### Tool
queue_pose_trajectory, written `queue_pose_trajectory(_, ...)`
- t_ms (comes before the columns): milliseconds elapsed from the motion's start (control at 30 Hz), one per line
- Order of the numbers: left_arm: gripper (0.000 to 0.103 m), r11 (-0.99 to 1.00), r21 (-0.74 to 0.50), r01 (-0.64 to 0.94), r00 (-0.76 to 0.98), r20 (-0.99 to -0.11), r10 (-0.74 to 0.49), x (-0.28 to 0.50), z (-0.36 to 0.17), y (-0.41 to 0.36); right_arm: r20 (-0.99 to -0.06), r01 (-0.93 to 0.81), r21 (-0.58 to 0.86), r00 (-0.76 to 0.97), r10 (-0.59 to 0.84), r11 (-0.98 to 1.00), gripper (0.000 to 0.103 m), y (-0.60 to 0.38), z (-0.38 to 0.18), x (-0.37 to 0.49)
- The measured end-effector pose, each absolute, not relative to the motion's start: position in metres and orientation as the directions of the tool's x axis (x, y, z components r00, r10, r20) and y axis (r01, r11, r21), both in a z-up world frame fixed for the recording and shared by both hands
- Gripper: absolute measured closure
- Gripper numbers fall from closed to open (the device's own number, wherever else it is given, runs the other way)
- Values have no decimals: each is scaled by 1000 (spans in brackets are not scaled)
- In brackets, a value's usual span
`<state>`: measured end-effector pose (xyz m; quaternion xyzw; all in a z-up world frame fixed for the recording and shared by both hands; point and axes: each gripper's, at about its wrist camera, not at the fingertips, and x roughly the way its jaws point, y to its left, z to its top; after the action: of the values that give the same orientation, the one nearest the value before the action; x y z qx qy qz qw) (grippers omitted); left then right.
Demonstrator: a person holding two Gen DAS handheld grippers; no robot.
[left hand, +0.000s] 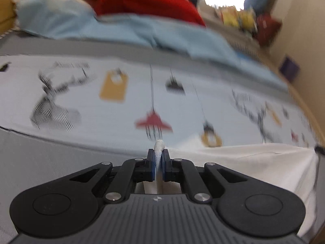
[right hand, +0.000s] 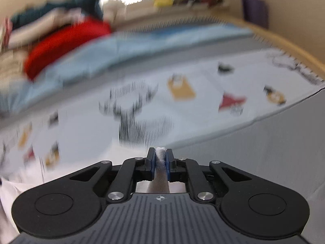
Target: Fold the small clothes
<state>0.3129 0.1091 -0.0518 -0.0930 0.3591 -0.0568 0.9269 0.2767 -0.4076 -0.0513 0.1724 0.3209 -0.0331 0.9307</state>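
Grey tabletop [left hand: 40, 162] carries the printed garment [left hand: 121, 109]; left gripper [left hand: 158, 156] and right gripper [right hand: 160, 158] each pinch its near white hem, likely to fold it over

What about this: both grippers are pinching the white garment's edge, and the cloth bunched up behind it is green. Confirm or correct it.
One detail is wrong: the bunched cloth is red, not green, as both wrist views show. The rest stands: the left gripper and the right gripper are each shut on a fold of the white printed garment.
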Motion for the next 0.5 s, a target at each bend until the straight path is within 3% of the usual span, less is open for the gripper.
queue_pose_trajectory(33, 97, 975, -220, 31, 749, -641, -168, 313, -50, 110, -565, 200, 333, 825, 26, 922, 93, -414, -45, 277)
queue_pose_trajectory(267, 97, 987, -161, 26, 803, -584, -117, 321, -45, 97, -528, 244, 319, 848, -42, 916, 93, -406, -43, 295)
queue_pose_trajectory(367, 89, 980, -201, -13, 805, -583, -109, 329, -45, 103, -525, 254, 334, 850, -44, 908, 92, -406, -44, 301)
queue_pose_trajectory(433, 89, 973, -225, -54, 799, -594, -93, 333, -46, 113, -549, 282, 330, 834, -59, 901, 86, -406, -48, 308)
queue_pose_trajectory(500, 89, 954, -294, -62, 782, -608, -136, 333, -47, 124, -592, 361, 286, 795, -132, 888, 74, -406, -53, 312)
